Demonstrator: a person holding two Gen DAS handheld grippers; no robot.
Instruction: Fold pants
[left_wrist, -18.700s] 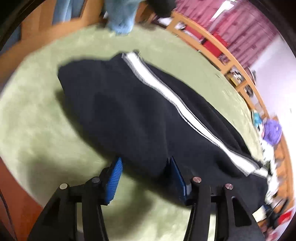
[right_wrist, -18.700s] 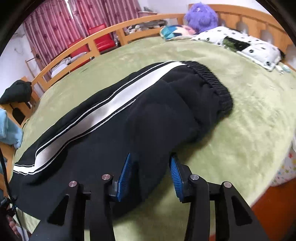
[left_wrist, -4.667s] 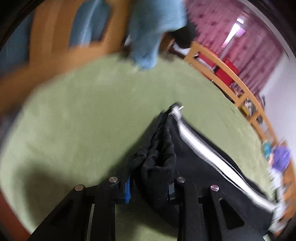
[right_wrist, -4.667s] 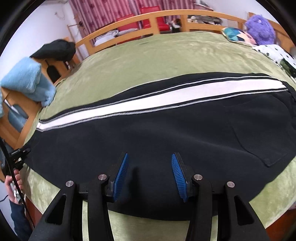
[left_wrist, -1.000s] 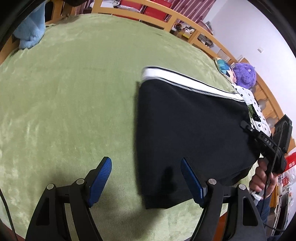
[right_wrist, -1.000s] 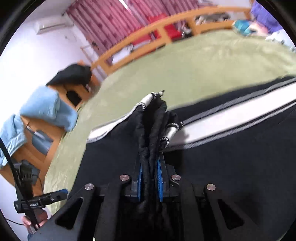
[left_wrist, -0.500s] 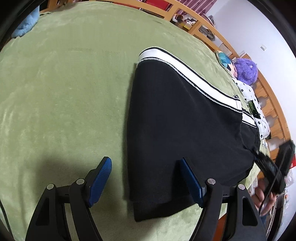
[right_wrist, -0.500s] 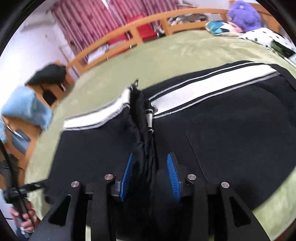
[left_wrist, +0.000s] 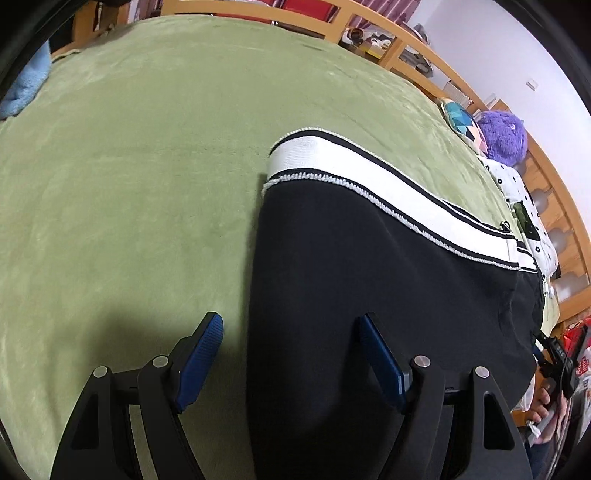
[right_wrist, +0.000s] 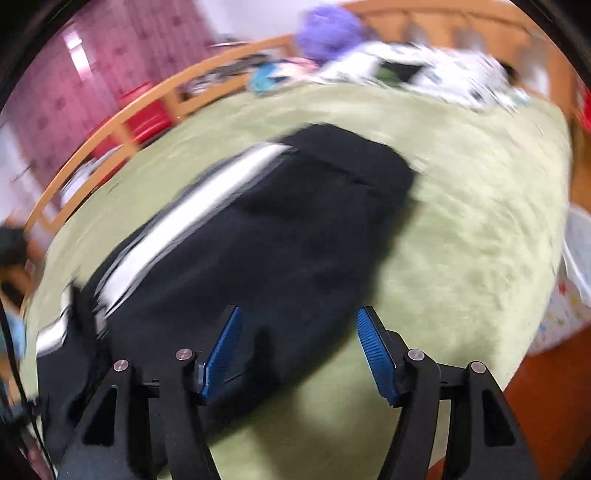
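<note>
Black pants (left_wrist: 369, 280) with a white side stripe (left_wrist: 369, 177) lie folded over on the green blanket (left_wrist: 129, 166). My left gripper (left_wrist: 290, 350) is open and empty, hovering over the folded left edge of the pants. In the blurred right wrist view the pants (right_wrist: 266, 236) stretch from the left to the waistband (right_wrist: 354, 155) at the far end. My right gripper (right_wrist: 299, 347) is open and empty above the near edge of the pants.
A wooden bed rail (left_wrist: 406, 55) runs around the far side. A purple plush toy (left_wrist: 502, 136), a patterned cushion (left_wrist: 461, 122) and a spotted pillow (left_wrist: 524, 199) lie at the head end. The other hand-held gripper (left_wrist: 557, 362) shows at the right. A blue towel (left_wrist: 22, 85) is far left.
My right gripper has let go of the bunched pant legs, opened wide and swung right toward the waistband. My left gripper stays open and has shifted slightly closer over the folded edge.
</note>
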